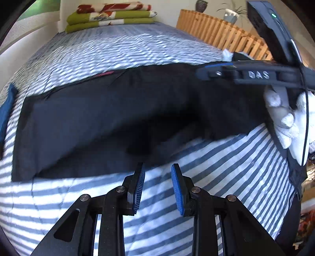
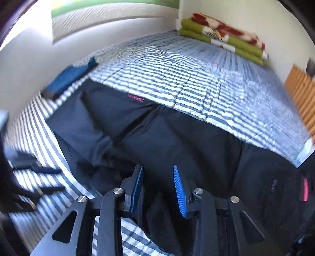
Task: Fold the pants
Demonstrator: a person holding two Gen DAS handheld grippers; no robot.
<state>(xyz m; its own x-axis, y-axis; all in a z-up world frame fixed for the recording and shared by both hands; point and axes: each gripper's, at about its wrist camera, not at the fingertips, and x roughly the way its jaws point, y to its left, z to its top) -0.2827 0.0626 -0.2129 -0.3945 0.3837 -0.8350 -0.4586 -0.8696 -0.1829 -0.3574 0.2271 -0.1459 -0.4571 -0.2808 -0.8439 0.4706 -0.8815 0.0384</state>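
So the black pants were spread across the bed, lying on the grey-and-white striped cover near its front edge, with a little pink label on the fabric showing in the right wrist view. The left hand-held gripper hung over bare striped cover just off the pants' near edge, blue pads apart with nothing between them. The right hand-held gripper sat over the dark fabric, jaws also spread and not pinching anything as far as I could tell. From the left view you could see a white-gloved hand gripping the other tool's handle. A stack of folded green and red blankets sat at the bed's far corner, and something blue lay along the left edge.
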